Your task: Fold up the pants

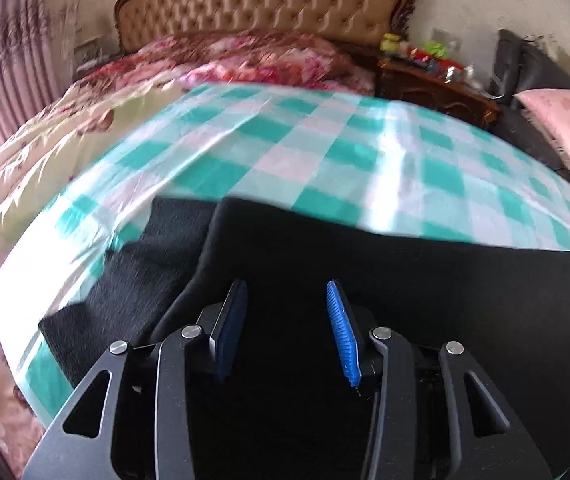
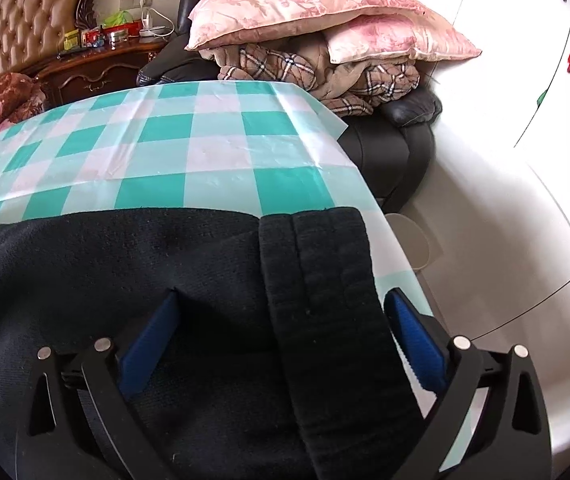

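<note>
Pants (image 2: 133,264) lie dark on the checked cloth (image 2: 221,144); the right gripper (image 2: 281,312) gapes wide astride the waistband (image 2: 317,264), gripping nothing; the left gripper (image 1: 287,300) hovers half-open above fabric; closing shallow could catch only 1 layer, spoiling the fold.

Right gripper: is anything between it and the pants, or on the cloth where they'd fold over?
Nothing visible. The right gripper stands open straddling the waistband of the black pants, with no object between. The checked cloth beyond the pants shows nothing lying on it.
</note>
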Tool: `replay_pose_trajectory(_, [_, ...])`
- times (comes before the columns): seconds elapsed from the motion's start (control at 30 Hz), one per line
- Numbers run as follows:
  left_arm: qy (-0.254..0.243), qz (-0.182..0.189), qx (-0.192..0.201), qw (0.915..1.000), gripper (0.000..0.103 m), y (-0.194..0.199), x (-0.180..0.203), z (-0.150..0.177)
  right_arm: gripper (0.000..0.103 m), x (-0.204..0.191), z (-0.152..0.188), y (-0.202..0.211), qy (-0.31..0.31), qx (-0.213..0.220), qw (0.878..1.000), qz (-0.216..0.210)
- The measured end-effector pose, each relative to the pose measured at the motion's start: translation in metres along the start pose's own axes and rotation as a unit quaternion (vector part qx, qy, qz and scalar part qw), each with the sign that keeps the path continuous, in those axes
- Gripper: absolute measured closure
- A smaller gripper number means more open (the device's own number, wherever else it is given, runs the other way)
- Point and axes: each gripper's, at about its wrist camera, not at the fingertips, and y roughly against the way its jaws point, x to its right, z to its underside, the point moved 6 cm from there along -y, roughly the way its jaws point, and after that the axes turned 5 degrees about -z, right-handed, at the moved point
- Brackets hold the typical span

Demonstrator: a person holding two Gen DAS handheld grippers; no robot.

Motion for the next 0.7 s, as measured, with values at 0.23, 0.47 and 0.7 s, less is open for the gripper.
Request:
replay_pose_trajectory(0.23, [0.015, -0.004, -0.016, 0.9998, 0.061, -0.021, -0.007, -0.014, 0.002, 0.0, 0.0, 0.001, -0.001, 0.002, 1.0, -0.004])
replay_pose_trajectory(0.47, [0.017, -0.012, -0.036, 0.9991, 0.061, -0.039, -0.012, -0.026, 0.002, -0.001, 0.002, 0.004, 0.004, 0.011, 1.0, 0.003])
replay_pose_trajectory(0.7, [0.026, -0.01, 0.02, 0.9994, 0.06, 0.002, -0.004, -0.023, 0.002, 0.001, 0.002, 0.005, -0.001, 0.013, 1.0, -0.006])
